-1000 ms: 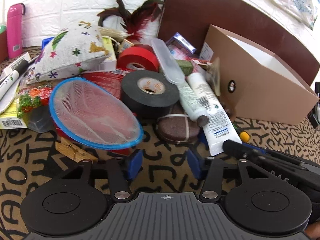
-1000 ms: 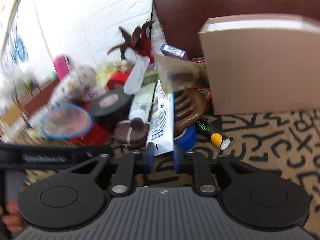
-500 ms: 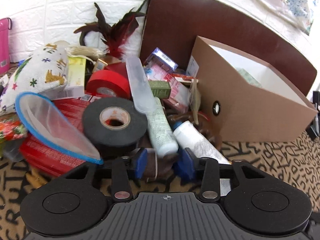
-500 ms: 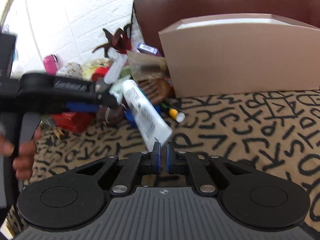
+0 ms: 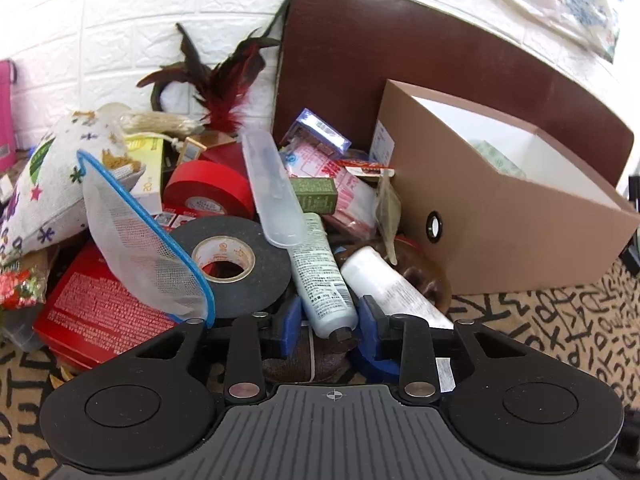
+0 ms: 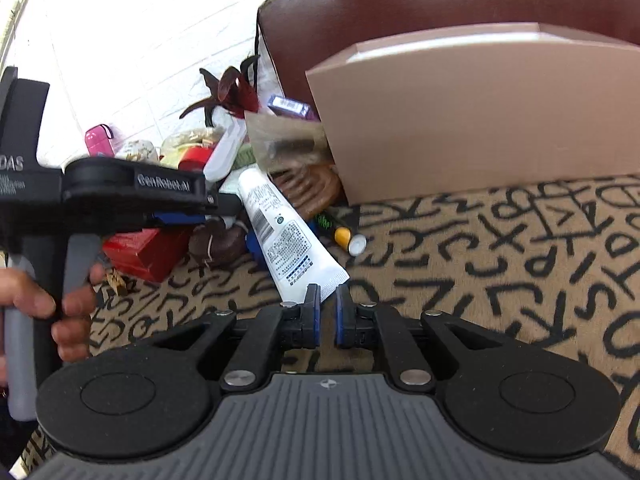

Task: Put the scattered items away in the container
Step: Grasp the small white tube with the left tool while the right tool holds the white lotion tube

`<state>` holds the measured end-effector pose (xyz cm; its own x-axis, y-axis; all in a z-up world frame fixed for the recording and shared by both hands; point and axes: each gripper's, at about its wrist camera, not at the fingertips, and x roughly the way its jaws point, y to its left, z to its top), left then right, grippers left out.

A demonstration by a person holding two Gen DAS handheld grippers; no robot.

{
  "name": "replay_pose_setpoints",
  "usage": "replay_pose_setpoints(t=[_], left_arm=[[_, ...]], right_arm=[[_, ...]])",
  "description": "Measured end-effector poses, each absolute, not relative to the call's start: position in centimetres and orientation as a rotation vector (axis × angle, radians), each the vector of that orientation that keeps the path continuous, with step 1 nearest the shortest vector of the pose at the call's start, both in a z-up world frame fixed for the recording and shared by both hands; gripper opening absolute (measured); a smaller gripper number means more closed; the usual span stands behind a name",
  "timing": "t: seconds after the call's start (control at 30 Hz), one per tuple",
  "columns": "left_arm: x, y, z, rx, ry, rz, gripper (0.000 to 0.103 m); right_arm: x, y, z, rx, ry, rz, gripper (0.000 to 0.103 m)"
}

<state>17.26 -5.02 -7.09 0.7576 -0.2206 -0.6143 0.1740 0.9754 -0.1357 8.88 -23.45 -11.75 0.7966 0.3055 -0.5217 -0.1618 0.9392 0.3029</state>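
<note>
The small pale bottle (image 5: 322,280) lies straight ahead of the left hand-held gripper (image 5: 330,326). Its long axis runs near to far, dark cap at the near end, between the blue pads (image 5: 290,326). The jaws are closing on it at a middling width and look just short of pressing its sides. A frosted plastic case (image 5: 272,192) rests across the bottle's far end, so lifting would probably disturb it. A matte black tape roll (image 5: 236,264) sits against its left side. The container, a smooth brown cardboard box (image 5: 500,240) with a white inside and an open top, stands far right of this hand, near the pile. The right hand-held gripper (image 6: 328,306) is nearer the box. Its jaws stand narrow and are opening, with the flat crimped end of a glossy white tube (image 6: 288,240) at their tips, apparently unclamped. The tube slants from there far-left across the surface (image 6: 500,280), a letter-printed cloth.
</note>
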Motion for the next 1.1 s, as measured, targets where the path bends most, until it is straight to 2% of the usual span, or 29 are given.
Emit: replay_pose_setpoints(t=[0.03, 0.07, 0.13, 0.2, 0.23, 0.27, 0.3, 0.33, 0.47, 0.63, 0.67, 0.73, 0.8, 0.87, 0.93, 1.1], left_arm=[[17.2, -5.0, -7.1, -0.066, 0.678, -0.214, 0.030], [17.1, -4.9, -7.0, -0.064, 0.683, -0.219, 0.030], [16.7, -4.7, -7.0, -0.060, 0.694, -0.233, 0.027], [16.3, -4.7, -7.0, -0.055, 0.702, -0.243, 0.026], [16.0, -4.7, -7.0, -0.051, 0.708, -0.245, 0.025], [15.6, -4.9, -7.0, -0.046, 0.716, -0.250, 0.025], [15.1, -5.0, -7.0, -0.044, 0.724, -0.260, 0.025], [14.5, -5.0, -7.2, -0.041, 0.731, -0.270, 0.025], [11.8, -4.7, -8.4, -0.028, 0.786, -0.297, 0.025], [8.0, -3.2, -9.3, -0.035, 0.819, -0.310, 0.016], [7.3, -2.8, -9.2, -0.039, 0.816, -0.309, 0.017], [6.4, -2.2, -9.2, -0.059, 0.803, -0.291, 0.048], [6.3, -1.6, -9.1, -0.075, 0.783, -0.260, 0.065], [6.9, -1.2, -8.8, -0.088, 0.776, -0.242, 0.065], [7.9, -1.0, -8.4, -0.120, 0.771, -0.245, 0.061], [10.6, -1.0, -8.7, -0.154, 0.761, -0.254, 0.058]], right_arm=[[9.1, -23.4, -11.6, 0.253, 0.594, 0.264, 0.015], [9.4, -23.3, -11.5, 0.260, 0.593, 0.280, 0.028], [9.9, -22.9, -11.4, 0.258, 0.603, 0.281, 0.045], [9.9, -22.2, -11.3, 0.234, 0.590, 0.292, 0.045], [10.0, -21.9, -11.3, 0.227, 0.592, 0.308, 0.040], [10.1, -21.6, -11.3, 0.221, 0.606, 0.331, 0.022], [10.1, -21.2, -11.3, 0.214, 0.624, 0.352, 0.009], [9.9, -20.9, -11.3, 0.205, 0.637, 0.372, 0.004], [7.7, -19.9, -11.2, 0.144, 0.661, 0.416, 0.002], [4.4, -20.0, -11.5, 0.125, 0.694, 0.414, 0.002], [3.9, -20.1, -11.4, 0.126, 0.687, 0.401, 0.003], [3.5, -20.3, -10.9, 0.120, 0.666, 0.369, 0.010], [3.9, -20.3, -10.5, 0.121, 0.645, 0.350, 0.023], [4.7, -20.2, -10.2, 0.131, 0.625, 0.334, 0.051], [5.7, -19.7, -9.9, 0.126, 0.604, 0.335, 0.054], [8.8, -19.6, -10.4, 0.176, 0.619, 0.321, 0.053]])
